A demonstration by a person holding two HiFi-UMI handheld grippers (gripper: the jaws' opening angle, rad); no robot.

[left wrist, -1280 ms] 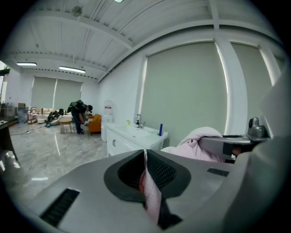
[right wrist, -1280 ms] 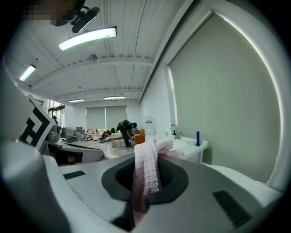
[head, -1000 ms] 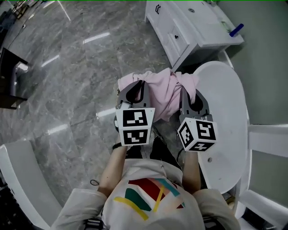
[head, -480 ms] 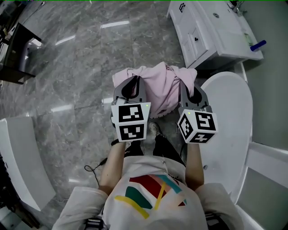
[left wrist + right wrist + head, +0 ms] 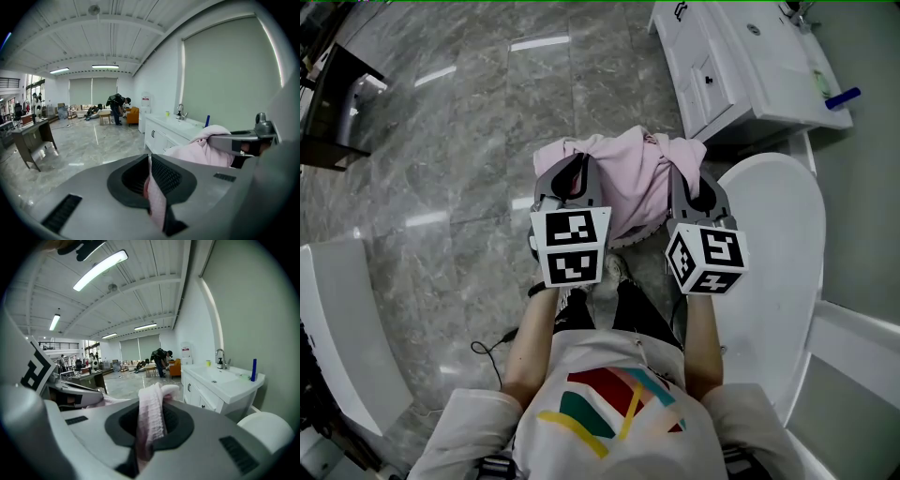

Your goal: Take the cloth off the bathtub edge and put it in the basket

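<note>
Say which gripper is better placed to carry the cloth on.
Neither alone: left gripper and right gripper are both shut on the pink cloth, side by side, holding it over the floor beside the bathtub. No basket is in view, so neither side is favoured.

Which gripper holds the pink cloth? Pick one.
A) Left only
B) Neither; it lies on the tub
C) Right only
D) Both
D: the left gripper and the right gripper each have their jaws shut on a fold of the cloth, which hangs between them above the floor in the head view.
</note>
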